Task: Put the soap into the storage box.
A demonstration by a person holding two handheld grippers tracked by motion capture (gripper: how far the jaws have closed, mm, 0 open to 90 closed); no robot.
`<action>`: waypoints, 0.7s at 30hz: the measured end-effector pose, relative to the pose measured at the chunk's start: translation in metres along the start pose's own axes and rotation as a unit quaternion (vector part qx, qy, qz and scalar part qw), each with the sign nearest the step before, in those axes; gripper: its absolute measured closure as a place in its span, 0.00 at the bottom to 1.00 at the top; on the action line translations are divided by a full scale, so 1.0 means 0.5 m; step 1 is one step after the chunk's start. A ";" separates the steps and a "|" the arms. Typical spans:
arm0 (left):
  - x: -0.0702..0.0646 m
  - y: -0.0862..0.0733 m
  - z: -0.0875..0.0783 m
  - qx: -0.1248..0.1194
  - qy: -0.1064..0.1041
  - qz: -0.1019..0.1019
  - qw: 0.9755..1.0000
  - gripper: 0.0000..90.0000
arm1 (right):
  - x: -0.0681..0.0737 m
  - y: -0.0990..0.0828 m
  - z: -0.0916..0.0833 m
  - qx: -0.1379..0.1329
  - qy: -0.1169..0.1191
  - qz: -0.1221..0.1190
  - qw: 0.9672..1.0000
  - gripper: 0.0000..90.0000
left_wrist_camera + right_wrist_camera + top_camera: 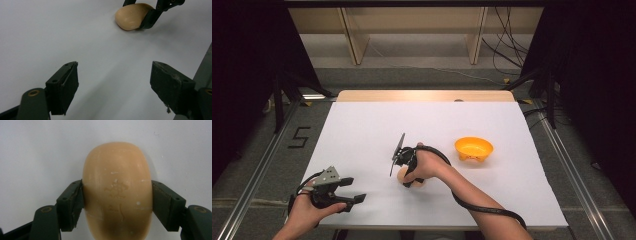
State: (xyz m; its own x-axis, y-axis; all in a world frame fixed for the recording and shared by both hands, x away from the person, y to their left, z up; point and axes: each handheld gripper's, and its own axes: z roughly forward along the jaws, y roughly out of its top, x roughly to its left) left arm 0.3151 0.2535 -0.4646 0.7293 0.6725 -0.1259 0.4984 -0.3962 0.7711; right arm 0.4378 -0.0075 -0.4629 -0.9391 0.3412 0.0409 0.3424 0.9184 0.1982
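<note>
A tan, smooth, egg-shaped lump [117, 177] rests on the white sheet [362, 130] near the middle front of the table. My right gripper [117, 203] comes down on it from above, its two black pads pressed against the lump's sides. In the high view the person's right hand covers most of the lump [402, 174]. From the left gripper view the lump [130, 16] lies ahead with a right finger [150, 18] against it. My left gripper [355, 190] is held low at the front left, jaws wide apart with nothing between them [113, 82].
An orange bowl [473, 148] stands upright on the sheet to the right of the lump. A wooden strip [427, 95] borders the table's far edge. Floor, rails and cables surround the table.
</note>
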 end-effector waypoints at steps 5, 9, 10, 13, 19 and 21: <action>-0.004 0.000 0.002 -0.011 -0.003 -0.011 1.000 0.25 | 0.000 0.002 0.001 0.000 0.000 -0.001 1.000 0.36; -0.003 0.000 0.001 -0.007 -0.003 -0.007 1.000 0.25 | 0.000 0.001 0.001 -0.001 0.000 0.001 1.000 0.36; -0.005 -0.001 0.002 -0.007 -0.003 -0.017 1.000 0.25 | 0.004 0.001 -0.002 0.003 0.002 0.015 1.000 0.36; -0.004 0.000 0.002 -0.011 -0.004 -0.011 1.000 0.25 | 0.004 0.000 -0.002 -0.001 0.005 0.012 1.000 0.36; -0.005 -0.001 0.004 -0.008 -0.003 -0.017 1.000 0.25 | 0.003 -0.003 0.001 -0.009 -0.007 0.000 1.000 0.37; -0.003 -0.001 0.003 -0.008 -0.004 -0.007 1.000 0.25 | 0.004 -0.003 0.001 -0.009 -0.006 0.004 1.000 0.37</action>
State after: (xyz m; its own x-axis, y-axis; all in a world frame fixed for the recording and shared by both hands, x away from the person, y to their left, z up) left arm 0.3144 0.2517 -0.4655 0.7262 0.6727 -0.1415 0.5007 -0.3766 0.7794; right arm 0.4356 -0.0084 -0.4636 -0.9359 0.3509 0.0318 0.3493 0.9120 0.2153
